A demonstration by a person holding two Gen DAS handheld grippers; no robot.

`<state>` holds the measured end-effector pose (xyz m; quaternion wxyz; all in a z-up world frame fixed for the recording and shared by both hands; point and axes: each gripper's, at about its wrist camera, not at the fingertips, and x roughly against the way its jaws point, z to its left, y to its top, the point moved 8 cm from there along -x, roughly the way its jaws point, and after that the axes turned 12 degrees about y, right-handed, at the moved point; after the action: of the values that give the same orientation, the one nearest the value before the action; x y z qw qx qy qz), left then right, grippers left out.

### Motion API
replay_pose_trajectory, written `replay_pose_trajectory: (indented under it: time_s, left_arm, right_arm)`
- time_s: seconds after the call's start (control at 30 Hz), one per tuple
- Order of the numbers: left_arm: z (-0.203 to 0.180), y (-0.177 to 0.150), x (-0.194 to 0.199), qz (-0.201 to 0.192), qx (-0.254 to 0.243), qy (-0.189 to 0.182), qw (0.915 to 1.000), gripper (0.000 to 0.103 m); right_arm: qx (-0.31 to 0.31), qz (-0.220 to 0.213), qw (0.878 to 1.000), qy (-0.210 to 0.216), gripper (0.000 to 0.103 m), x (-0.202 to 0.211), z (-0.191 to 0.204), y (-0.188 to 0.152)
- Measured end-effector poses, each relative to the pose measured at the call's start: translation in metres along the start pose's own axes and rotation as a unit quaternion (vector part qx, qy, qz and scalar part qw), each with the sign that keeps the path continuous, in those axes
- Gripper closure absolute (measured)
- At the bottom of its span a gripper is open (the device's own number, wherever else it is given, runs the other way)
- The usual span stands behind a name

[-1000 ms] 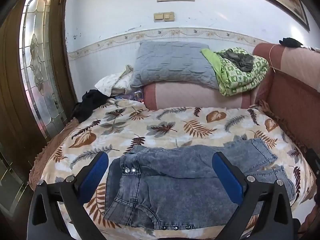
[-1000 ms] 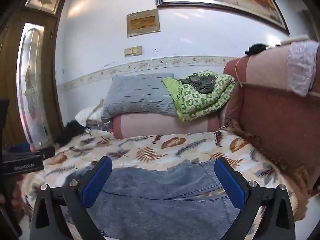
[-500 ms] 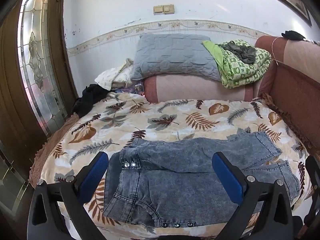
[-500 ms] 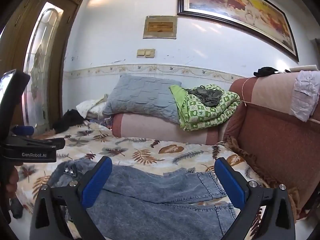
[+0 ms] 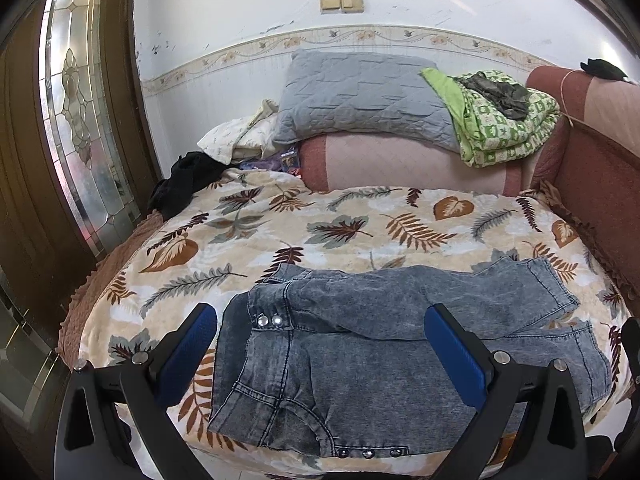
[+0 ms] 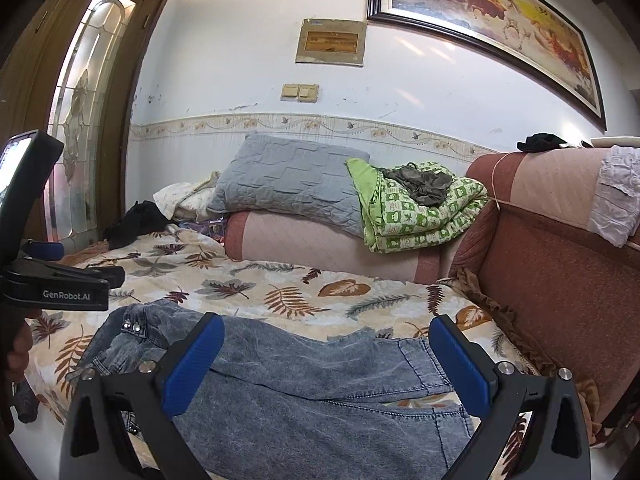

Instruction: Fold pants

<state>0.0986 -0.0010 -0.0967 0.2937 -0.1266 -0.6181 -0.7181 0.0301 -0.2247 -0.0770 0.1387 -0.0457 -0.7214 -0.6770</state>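
Leaf-print bedspread underneath. Left gripper and right gripper spread wide, empty, hovering above grey jeans lying flat near front edge, waistband left. Beyond, grey pillow.

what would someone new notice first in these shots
The grey jeans lie spread across the near edge of the leaf-print bedspread, waistband to the left, legs to the right. Both hand-held grippers, left and right, hover open above them, holding nothing. Behind, a grey pillow and a green quilt sit on a pink bolster against the wall.
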Motion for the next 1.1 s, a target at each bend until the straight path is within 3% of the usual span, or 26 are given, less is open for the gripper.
replay_pose_trajectory:
  time_s: [0.63, 0.8, 0.9, 1.1]
  left_arm:
    - [0.013, -0.008, -0.038, 0.026, 0.008, 0.012, 0.9995, 0.000]
    - [0.020, -0.027, -0.075, 0.077, -0.005, 0.015, 0.9969, 0.000]
    - [0.030, -0.044, -0.100, 0.109, -0.007, 0.033, 0.9935, 0.000]
    - [0.035, -0.104, -0.148, 0.207, 0.011, 0.035, 0.9777, 0.000]
  right_arm:
    - [0.009, 0.033, 0.999, 0.004, 0.000, -0.033, 0.013, -0.009]
    - [-0.002, 0.058, 0.998, -0.006, 0.000, -0.045, -0.011, -0.024]
    - [-0.015, 0.084, 0.996, -0.039, 0.000, -0.049, -0.047, -0.043]
    - [-0.105, 0.143, 0.981, -0.083, 0.000, -0.057, -0.130, -0.095]
